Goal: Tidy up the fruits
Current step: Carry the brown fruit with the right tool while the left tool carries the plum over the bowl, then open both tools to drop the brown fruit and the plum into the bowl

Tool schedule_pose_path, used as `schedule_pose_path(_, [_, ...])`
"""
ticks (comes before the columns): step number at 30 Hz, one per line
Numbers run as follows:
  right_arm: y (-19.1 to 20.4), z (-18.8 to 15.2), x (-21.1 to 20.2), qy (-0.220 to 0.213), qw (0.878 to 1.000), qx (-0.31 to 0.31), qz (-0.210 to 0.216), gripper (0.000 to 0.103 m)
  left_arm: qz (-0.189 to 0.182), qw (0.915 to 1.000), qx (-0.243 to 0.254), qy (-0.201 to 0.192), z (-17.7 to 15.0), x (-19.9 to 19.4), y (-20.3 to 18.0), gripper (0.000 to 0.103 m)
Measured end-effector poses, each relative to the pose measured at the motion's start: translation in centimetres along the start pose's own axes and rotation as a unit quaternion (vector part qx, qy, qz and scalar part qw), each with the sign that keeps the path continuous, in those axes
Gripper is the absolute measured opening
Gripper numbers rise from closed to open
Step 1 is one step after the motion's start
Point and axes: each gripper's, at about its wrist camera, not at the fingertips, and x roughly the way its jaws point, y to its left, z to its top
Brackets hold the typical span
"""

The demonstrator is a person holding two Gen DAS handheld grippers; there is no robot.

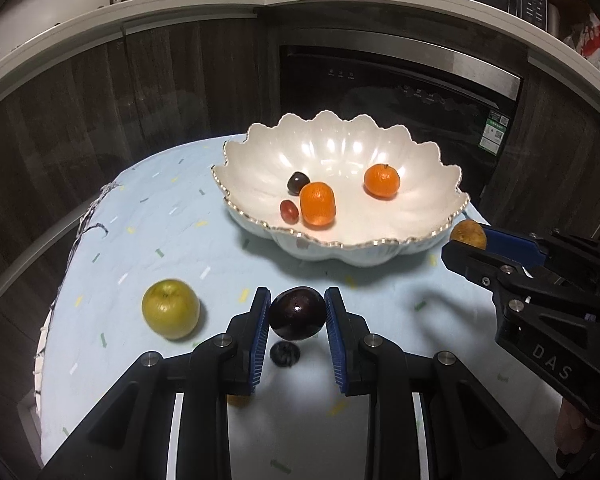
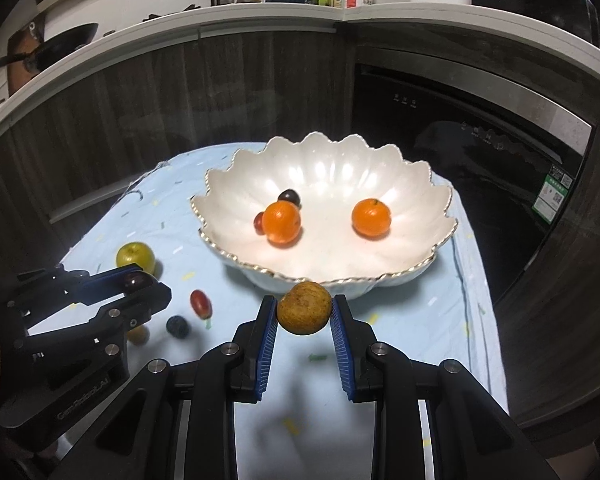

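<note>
**Both grippers are holding a fruit in front of the bowl**

The left gripper (image 1: 297, 312) is gripping a dark plum (image 1: 297, 313) between its blue pads (image 1: 260, 332); the jaws are nearly closed and pressing on both sides of the fruit, which is hanging above the light blue tablecloth (image 1: 140, 216). To the left of these jaws a green apple (image 1: 171, 309) is lying on the cloth, and just under the plum a small dark berry (image 1: 285, 354) is resting.

The right gripper (image 2: 304, 314) is holding a brown round fruit (image 2: 304, 308) in the same way, jaws nearly closed on it. Ahead of both pairs of jaws the white scalloped bowl (image 2: 420, 200) is standing, and it is containing two oranges (image 2: 371, 217), a dark grape (image 2: 290, 197) and a red grape (image 1: 289, 211). To the left of the right jaws, a red grape tomato (image 2: 201, 303) and a blueberry (image 2: 178, 327) are lying on the cloth, close to each other.
</note>
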Motion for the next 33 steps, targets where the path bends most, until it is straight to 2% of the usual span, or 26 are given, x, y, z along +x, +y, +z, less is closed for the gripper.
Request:
schedule_pose_path(23, [-5.1, 4.7, 2.3, -0.018, 0.999, 0.036, -0.032, 0.029, -0.025, 0.9997, 0.002, 0.006, 7.0, 4.6, -2.3, 0.028])
schedule_pose_path(33, [-6.1, 5.9, 4.0, -0.010, 0.999, 0.038, -0.034, 0.029, -0.027, 0.9993, 0.002, 0.024, 7.7, 6.8, -2.2, 0.028])
